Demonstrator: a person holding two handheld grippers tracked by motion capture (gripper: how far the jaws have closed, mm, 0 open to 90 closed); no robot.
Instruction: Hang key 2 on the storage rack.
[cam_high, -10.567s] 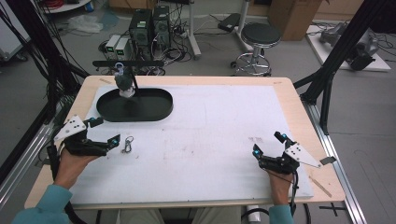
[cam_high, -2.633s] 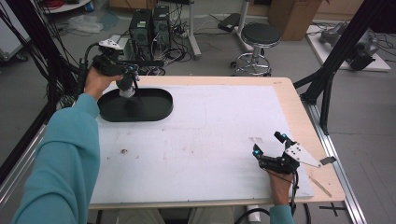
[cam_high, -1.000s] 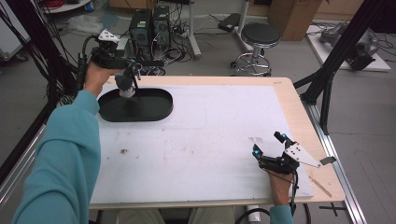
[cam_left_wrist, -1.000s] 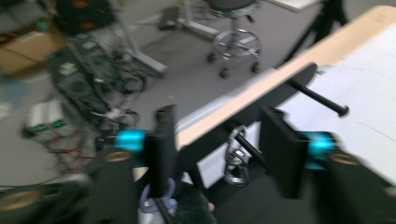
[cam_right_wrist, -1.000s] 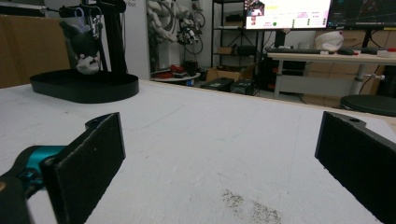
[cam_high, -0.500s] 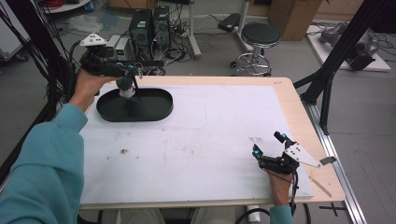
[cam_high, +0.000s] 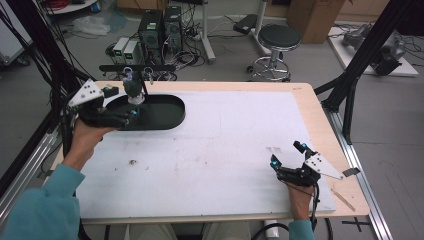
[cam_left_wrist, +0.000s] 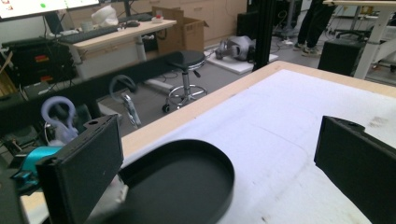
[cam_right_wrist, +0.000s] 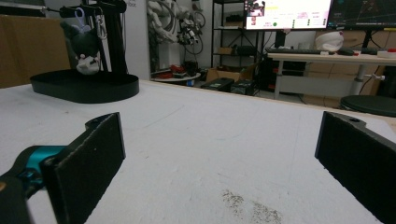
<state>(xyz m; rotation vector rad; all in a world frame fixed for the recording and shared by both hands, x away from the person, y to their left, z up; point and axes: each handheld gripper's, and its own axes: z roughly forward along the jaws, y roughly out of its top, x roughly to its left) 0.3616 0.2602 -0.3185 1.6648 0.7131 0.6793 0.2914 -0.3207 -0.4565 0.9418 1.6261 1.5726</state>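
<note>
Left tongs (cam_high: 131, 112) have pulled back from the hanging rack, their jaws just opened wide and empty.
I see them beside the black tray (cam_high: 165, 116); right tongs (cam_high: 287, 160) rest released on the worktop (cam_high: 225, 140).

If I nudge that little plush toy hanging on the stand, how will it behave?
The plush toy hangs free from the crossbar by a clip, so it would probably swing rather than tip. It looks soft and light, likely squashing under the fingers. The stand's tray looks broad, so probably steady.
</note>
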